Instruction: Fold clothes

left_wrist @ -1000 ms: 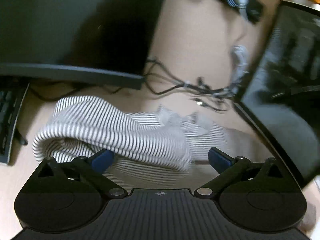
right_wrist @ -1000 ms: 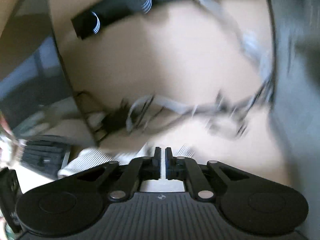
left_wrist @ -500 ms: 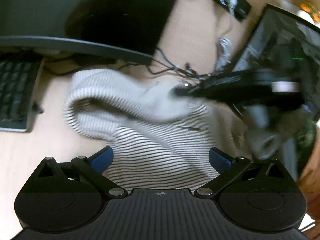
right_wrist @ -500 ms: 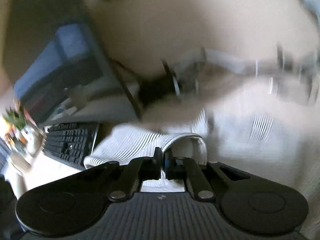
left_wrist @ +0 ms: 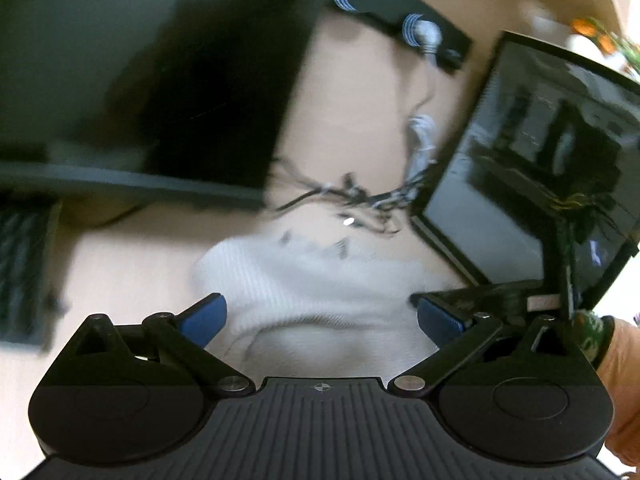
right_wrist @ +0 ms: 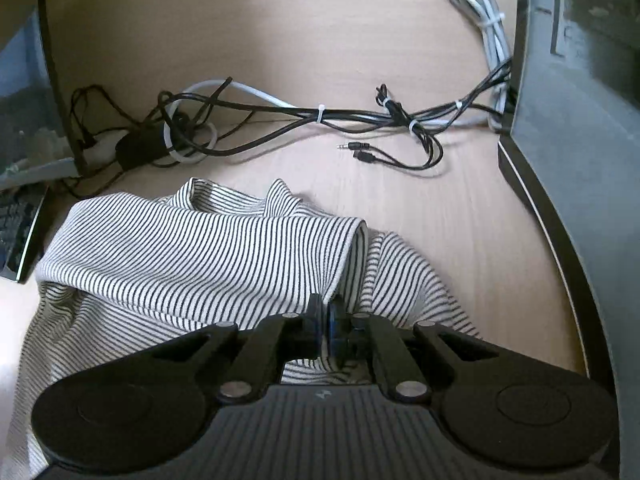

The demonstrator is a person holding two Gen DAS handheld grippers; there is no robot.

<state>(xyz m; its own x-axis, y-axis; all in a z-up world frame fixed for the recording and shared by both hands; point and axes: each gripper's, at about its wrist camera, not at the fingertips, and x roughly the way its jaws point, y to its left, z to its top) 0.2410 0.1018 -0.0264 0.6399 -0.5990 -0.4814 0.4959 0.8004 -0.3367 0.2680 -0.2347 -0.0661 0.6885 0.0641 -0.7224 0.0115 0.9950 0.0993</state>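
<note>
Striped shirt [right_wrist: 192, 256] on desk [right_wrist: 320, 40], right gripper [right_wrist: 325, 320] pinching its edge

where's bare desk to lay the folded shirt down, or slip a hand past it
Free: the strip of desk between the striped shirt and the monitor base at right, in front of the cable tangle. More bare desk lies beyond the cables toward the back. Crowded: the left side, where the power brick, its looped cords and the keyboard hem in the shirt.
</note>
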